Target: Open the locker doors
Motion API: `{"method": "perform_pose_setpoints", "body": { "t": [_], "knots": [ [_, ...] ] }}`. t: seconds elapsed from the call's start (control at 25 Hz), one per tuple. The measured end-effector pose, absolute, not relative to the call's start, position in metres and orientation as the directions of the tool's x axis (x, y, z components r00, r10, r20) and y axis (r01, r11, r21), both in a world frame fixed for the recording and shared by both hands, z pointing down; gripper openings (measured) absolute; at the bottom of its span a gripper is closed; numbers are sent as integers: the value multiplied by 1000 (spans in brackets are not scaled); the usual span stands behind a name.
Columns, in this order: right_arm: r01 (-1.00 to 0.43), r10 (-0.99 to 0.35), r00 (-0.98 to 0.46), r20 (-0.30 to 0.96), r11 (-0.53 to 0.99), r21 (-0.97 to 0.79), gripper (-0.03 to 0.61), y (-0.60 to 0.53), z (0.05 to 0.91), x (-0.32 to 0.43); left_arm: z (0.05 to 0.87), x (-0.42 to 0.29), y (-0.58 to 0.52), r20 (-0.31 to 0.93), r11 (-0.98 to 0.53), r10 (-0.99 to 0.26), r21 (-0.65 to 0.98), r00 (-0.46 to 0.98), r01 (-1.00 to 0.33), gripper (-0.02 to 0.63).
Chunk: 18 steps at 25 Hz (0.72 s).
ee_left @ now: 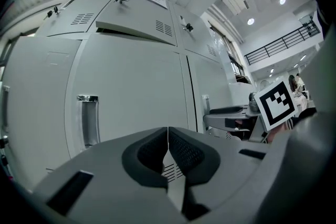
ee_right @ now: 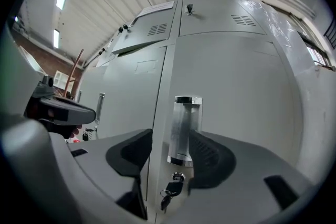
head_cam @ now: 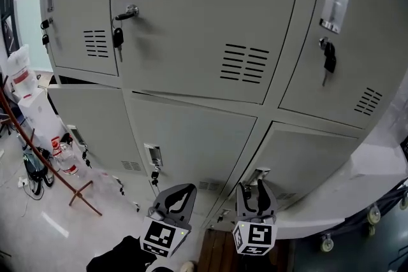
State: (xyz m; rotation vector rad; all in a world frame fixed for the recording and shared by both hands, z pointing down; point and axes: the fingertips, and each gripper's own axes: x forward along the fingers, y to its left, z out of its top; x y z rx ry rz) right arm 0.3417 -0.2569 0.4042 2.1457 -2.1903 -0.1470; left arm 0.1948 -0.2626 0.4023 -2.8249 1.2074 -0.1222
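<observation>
Closest to the head camera, the left gripper point(head_cam: 187, 190) and the right gripper point(head_cam: 255, 185) are low in the frame, both pointing at the bottom row of the grey lockers point(head_cam: 210, 22).

Seen in its own view, the right gripper has its jaws spread wide. The chrome handle point(ee_right: 184, 131) of the lower right door point(ee_right: 236, 92) stands in the gap between them, and neither pad appears to press on it. A key point(ee_right: 170, 189) hangs in the lock just below that handle. This door looks closed.

Seen in its own view, the left gripper has its jaws together at the tips, with nothing between them. It faces the lower middle door point(ee_left: 131, 92), which also looks closed. That door's pull point(ee_left: 87, 120) lies off to the left of the jaws, well apart from them.

Above, the upper middle door point(head_cam: 204, 16) sits slightly ajar, its lower edge standing out from the frame. A key fob point(head_cam: 118, 38) dangles from its lock. The upper right door point(head_cam: 357, 35) has a key hanging too.

On the floor at the left, bottles point(head_cam: 64, 159) stand beside a reddish pole point(head_cam: 38, 143).
</observation>
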Motion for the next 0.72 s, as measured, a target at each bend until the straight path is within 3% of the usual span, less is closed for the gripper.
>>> {"method": "perform_pose_setpoints", "body": {
  "t": [0.2, 0.56, 0.72],
  "knots": [
    [-990, -1000, -20, -8, 19, 140, 230, -270, 408, 341, 407, 190, -271, 58, -669, -743, -90, 666, -738, 25],
    [-987, -1000, 7, -14, -9, 159, 132, -276, 410, 343, 411, 181, -273, 62, -642, -767, -87, 639, -762, 25],
    [-987, -1000, 7, -12, -9, 163, 132, -274, 410, 342, 411, 180, -270, 62, -638, -770, -85, 635, -765, 25]
  ]
}}
